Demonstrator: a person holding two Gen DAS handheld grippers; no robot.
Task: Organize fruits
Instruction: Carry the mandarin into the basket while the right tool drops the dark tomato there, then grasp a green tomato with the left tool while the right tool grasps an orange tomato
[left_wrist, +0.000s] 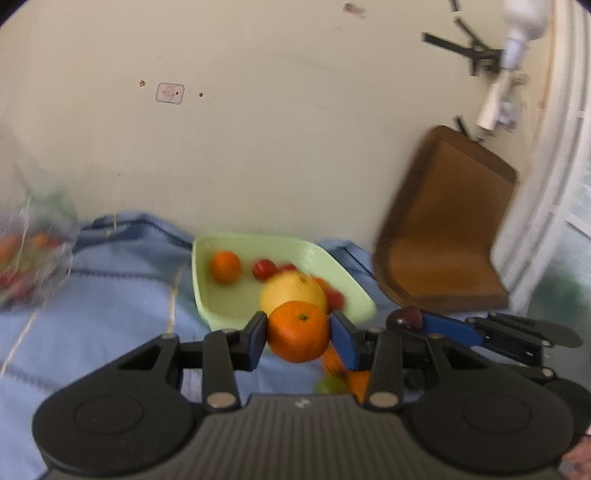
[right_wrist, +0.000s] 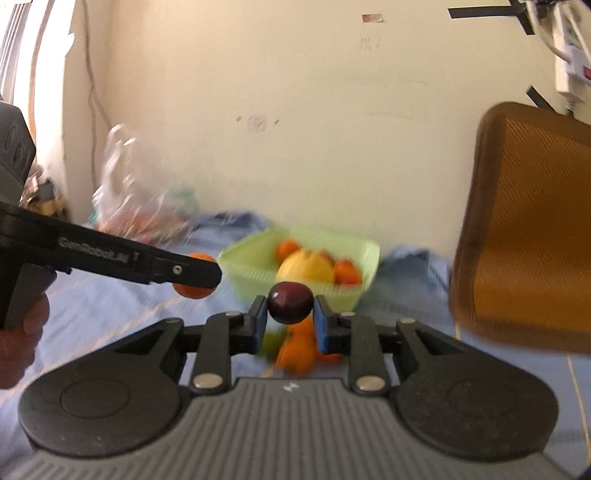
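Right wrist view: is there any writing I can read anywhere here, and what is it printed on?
"GenRobot.AI", as far as the blur allows: white lettering on the black side of the left gripper, which crosses this view.
Small pink sticker on the wall: too faint to read.
Red and white label high on the wall: too small to read.
White emblem on the right gripper's grey body: a logo, no letters.

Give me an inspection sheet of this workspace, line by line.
Surface: blue cloth.
Job's things: green tray holding a yellow fruit, oranges and small red fruits; loose orange and green fruit on the cloth.
Clutter: clear plastic bag with produce, blurred.
Grippers: left tongs shut on an orange; right tongs shut on a dark plum.
Cables: cord on the wall.
Surroundings: cream wall, brown chair.
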